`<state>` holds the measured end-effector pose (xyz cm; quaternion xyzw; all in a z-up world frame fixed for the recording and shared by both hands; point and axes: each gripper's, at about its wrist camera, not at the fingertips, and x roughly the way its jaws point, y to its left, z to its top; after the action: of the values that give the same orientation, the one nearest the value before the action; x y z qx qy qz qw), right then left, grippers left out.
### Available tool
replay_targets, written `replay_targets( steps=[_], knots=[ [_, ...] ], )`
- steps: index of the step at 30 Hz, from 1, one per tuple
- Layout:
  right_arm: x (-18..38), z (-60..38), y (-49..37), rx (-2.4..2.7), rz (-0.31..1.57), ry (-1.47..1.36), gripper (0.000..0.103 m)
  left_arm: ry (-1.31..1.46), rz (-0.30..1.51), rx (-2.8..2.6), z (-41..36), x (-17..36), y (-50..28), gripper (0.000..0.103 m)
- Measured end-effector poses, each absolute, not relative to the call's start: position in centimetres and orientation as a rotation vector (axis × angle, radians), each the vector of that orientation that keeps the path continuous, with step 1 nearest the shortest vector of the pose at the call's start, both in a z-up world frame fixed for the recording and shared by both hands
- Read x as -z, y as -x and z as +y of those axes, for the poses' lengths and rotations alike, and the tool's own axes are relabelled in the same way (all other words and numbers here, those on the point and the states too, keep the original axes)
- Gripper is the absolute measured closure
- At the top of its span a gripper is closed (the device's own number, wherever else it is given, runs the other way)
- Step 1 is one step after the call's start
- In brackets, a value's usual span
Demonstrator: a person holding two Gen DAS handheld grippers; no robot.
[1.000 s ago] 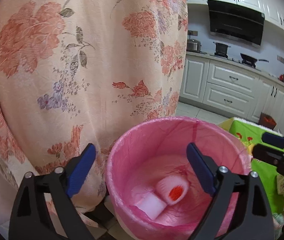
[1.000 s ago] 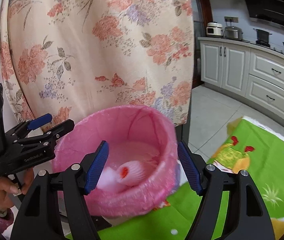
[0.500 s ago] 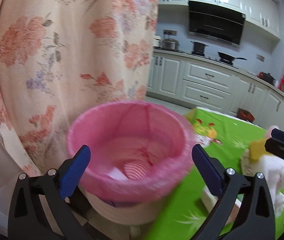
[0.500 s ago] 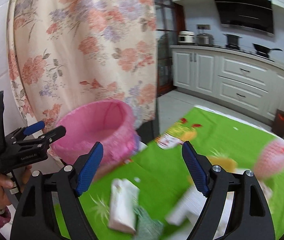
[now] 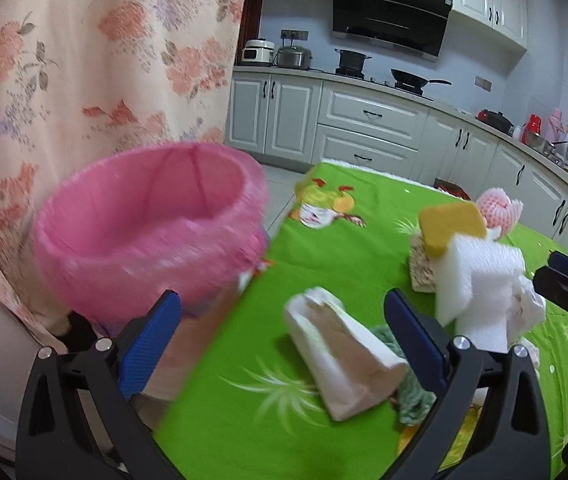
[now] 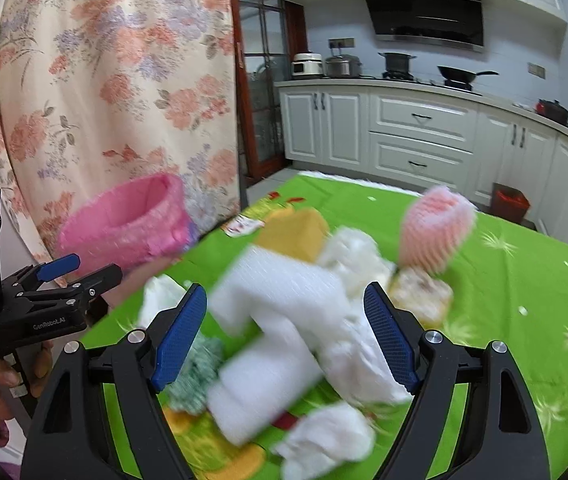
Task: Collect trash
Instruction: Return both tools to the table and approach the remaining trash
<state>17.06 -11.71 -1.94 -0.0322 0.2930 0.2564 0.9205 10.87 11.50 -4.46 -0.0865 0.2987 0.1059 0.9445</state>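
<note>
Trash (image 6: 284, 320) lay heaped on the green tablecloth (image 5: 348, 248), beside the pink-lined bin (image 5: 151, 232) at its edge. Left gripper (image 5: 284, 340) and right gripper (image 6: 284, 336) were both spread wide, holding nothing, above the pile.

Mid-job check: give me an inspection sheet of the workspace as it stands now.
Surface: green tablecloth, cartoon prints.
Job's things: pink-lined bin at the table's left edge; white foam blocks, yellow sponge, pink foam net, paper bag, green cloth, crumpled tissue.
Clutter: nothing seen.
Grippers: left gripper and right gripper open, empty.
Cables: nothing seen.
Surroundings: floral curtain, white cabinets, range hood.
</note>
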Motion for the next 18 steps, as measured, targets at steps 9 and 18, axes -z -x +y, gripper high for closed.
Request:
replay_targets(
  steps=[9,18],
  knots=[
    [3.7,-16.3,-17.3,-0.446,0.620,0.020,0.027,0.174,0.669,-0.254,9.1,7.1,-12.5,0.005],
    [6.3,-18.2,-18.9,-0.423,0.683,-0.013,0.027,0.212,0.723,-0.267,9.4,8.6,-13.4,0.006]
  ],
)
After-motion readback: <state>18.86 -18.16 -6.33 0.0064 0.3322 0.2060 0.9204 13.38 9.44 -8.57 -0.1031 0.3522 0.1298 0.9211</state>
